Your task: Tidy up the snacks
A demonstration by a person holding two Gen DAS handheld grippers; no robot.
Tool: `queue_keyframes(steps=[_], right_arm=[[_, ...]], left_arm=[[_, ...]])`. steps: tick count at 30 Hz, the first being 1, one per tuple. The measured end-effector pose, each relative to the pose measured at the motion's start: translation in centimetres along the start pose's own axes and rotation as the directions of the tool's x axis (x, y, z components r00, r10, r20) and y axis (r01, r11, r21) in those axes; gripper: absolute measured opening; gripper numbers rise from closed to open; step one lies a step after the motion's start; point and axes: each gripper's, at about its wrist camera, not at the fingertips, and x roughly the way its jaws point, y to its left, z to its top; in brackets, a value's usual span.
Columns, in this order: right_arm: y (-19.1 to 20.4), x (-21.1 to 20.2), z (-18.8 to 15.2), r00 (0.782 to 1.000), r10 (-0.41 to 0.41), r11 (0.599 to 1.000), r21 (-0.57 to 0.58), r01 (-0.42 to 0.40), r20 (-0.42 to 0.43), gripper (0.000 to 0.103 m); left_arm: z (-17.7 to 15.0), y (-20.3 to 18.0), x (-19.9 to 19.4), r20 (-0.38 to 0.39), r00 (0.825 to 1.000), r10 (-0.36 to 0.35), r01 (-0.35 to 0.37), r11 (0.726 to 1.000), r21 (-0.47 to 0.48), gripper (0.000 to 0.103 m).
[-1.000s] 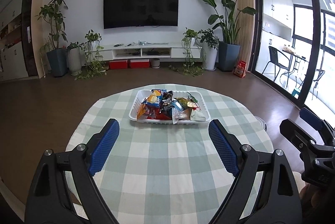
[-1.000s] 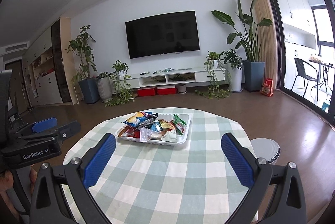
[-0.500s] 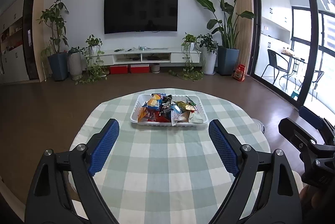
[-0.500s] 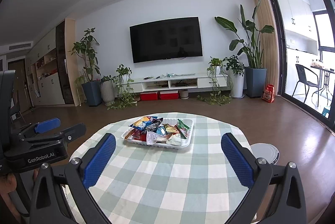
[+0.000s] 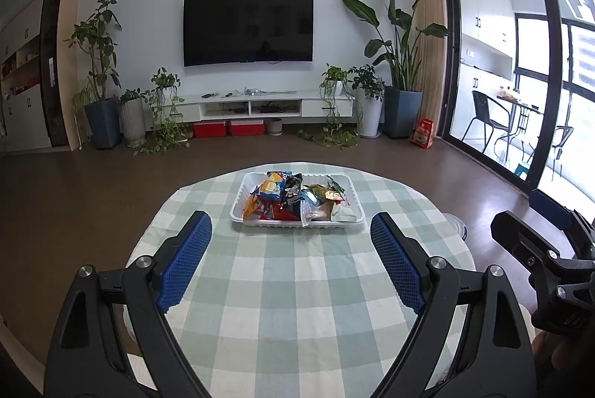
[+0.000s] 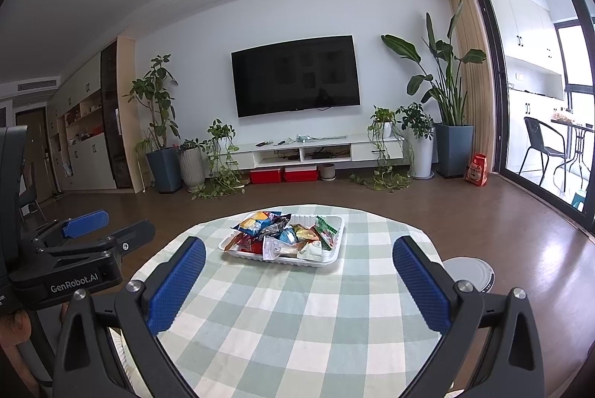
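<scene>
Tray (image 5: 238, 208), far edge of tabletop (image 5: 297, 305): heaped snacks (image 5: 293, 199). Left gripper (image 5: 290, 264), right gripper (image 6: 297, 282): spread, empty. Risk: slick overlapping packets may slip or spill if pinched carelessly

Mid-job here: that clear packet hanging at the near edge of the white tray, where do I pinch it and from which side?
Probably pinch the clear packet by its flat sealed end, which leans over the near rim of the white tray. Come from the near side, low over the checked tablecloth, so the piled snacks behind stay undisturbed. The right gripper is open, empty and faces that edge.
</scene>
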Motion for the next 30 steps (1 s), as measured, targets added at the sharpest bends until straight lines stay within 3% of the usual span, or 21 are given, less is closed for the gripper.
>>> queue_keyframes(steps=[30], right_arm=[[-0.02, 0.33, -0.53, 1.0, 0.0, 1.0, 0.001, 0.0, 0.004, 0.103]], left_arm=[[-0.52, -0.07, -0.21, 0.008, 1.0, 0.001, -0.001, 1.0, 0.003, 0.087]])
